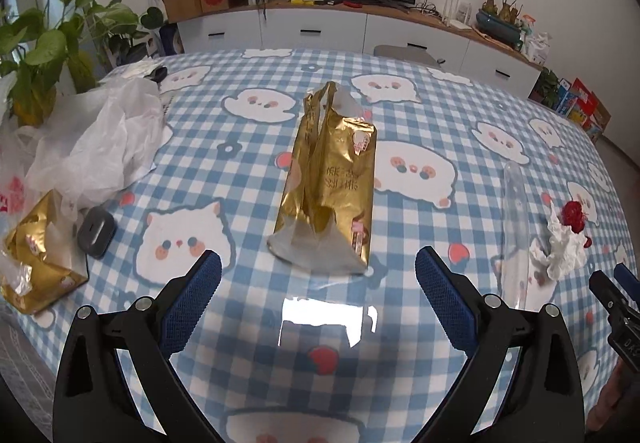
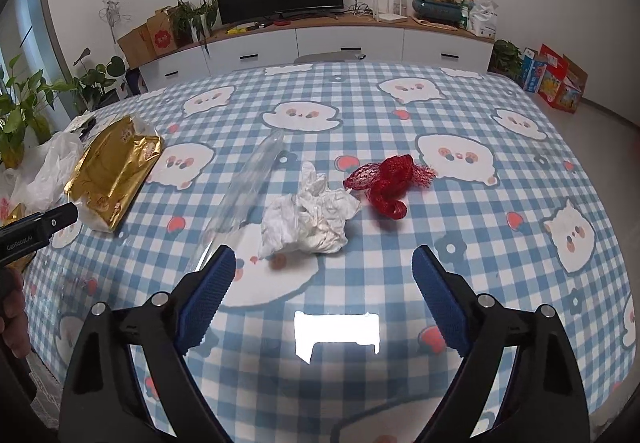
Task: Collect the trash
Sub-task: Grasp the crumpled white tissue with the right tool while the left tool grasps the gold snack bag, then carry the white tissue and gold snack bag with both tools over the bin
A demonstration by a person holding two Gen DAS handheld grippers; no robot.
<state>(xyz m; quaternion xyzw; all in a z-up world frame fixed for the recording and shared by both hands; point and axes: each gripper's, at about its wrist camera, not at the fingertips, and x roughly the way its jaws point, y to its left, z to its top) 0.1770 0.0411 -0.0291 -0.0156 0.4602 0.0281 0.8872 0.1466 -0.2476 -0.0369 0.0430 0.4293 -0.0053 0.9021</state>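
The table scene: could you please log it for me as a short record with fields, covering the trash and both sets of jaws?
surface: table under a blue checked cloth
centre item: gold foil bag, lying flat
right items: crumpled white tissue beside red mesh net
clear item: transparent plastic sleeve, left of the tissue
left edge: white plastic bag, second gold wrapper, grey case
left gripper: jaws open, empty, facing the gold foil bag
right gripper: jaws open, empty, facing the tissue
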